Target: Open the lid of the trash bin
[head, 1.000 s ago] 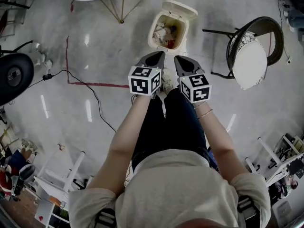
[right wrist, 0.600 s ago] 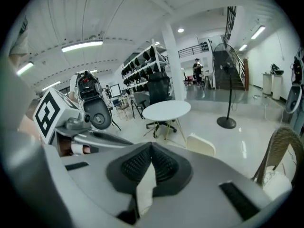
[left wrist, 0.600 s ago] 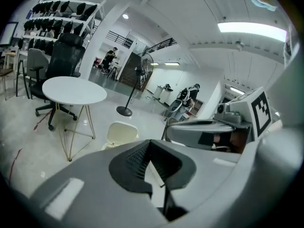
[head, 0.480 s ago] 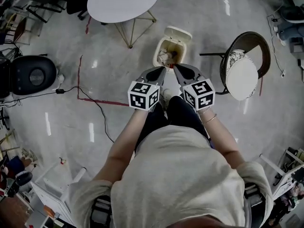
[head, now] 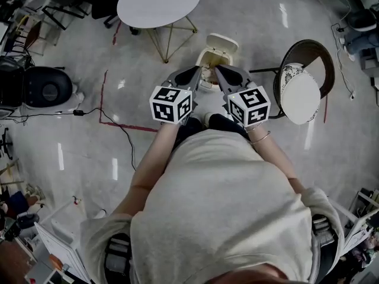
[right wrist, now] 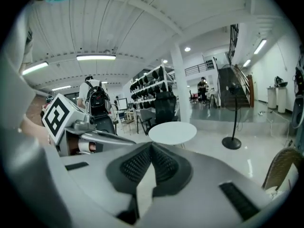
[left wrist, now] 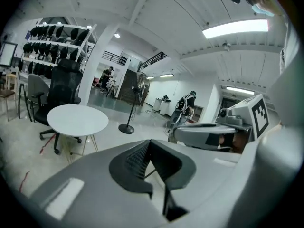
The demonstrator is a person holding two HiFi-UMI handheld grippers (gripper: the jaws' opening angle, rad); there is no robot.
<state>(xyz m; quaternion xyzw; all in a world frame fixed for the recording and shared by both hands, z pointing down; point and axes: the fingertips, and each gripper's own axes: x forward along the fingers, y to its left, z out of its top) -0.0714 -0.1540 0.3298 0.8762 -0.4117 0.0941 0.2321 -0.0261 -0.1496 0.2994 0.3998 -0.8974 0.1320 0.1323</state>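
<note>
The left gripper (head: 194, 71) and right gripper (head: 218, 70) sit side by side, each with its jaws closed together on nothing. Just past their tips stands the trash bin (head: 207, 58), its lid (head: 221, 41) raised at the far side, right of a round white table (head: 159, 2).

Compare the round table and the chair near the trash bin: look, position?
The round table has a plain white top on thin splayed legs; the chair has a pale seat inside a dark curved frame. In the head view the round table stands left of the trash bin; the chair stands right of it. Both show a round, pale surface.
</note>
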